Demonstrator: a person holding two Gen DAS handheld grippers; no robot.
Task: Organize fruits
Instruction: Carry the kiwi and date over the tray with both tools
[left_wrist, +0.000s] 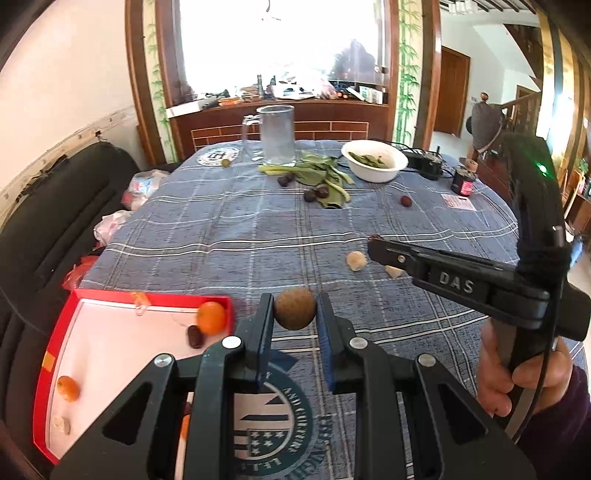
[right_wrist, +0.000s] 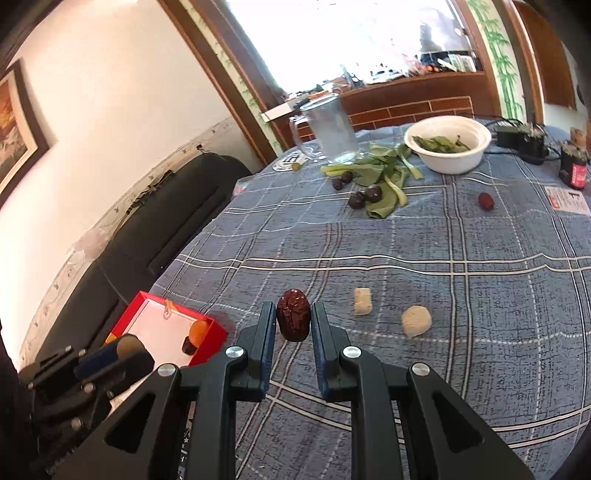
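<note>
My left gripper (left_wrist: 294, 310) is shut on a round brown fruit (left_wrist: 294, 308), held above the table just right of the red box (left_wrist: 55, 332). The box holds an orange fruit (left_wrist: 211, 317), a dark red date (left_wrist: 194, 336), a small orange fruit (left_wrist: 68, 387) and a pale piece (left_wrist: 61, 424). My right gripper (right_wrist: 293, 317) is shut on a wrinkled red date (right_wrist: 293, 314) over the blue plaid cloth. It also shows in the left wrist view (left_wrist: 373, 245), to the right. The red box shows in the right wrist view (right_wrist: 147, 306) at lower left.
Two pale pieces (right_wrist: 362, 301) (right_wrist: 416, 320) lie on the cloth. Farther off lie a red date (right_wrist: 486, 201), dark fruits (right_wrist: 364, 197), green leaves (right_wrist: 384, 173), a white bowl (right_wrist: 448, 158), a glass jug (right_wrist: 332, 129) and a red can (right_wrist: 572, 170). A black sofa (left_wrist: 44, 206) stands on the left.
</note>
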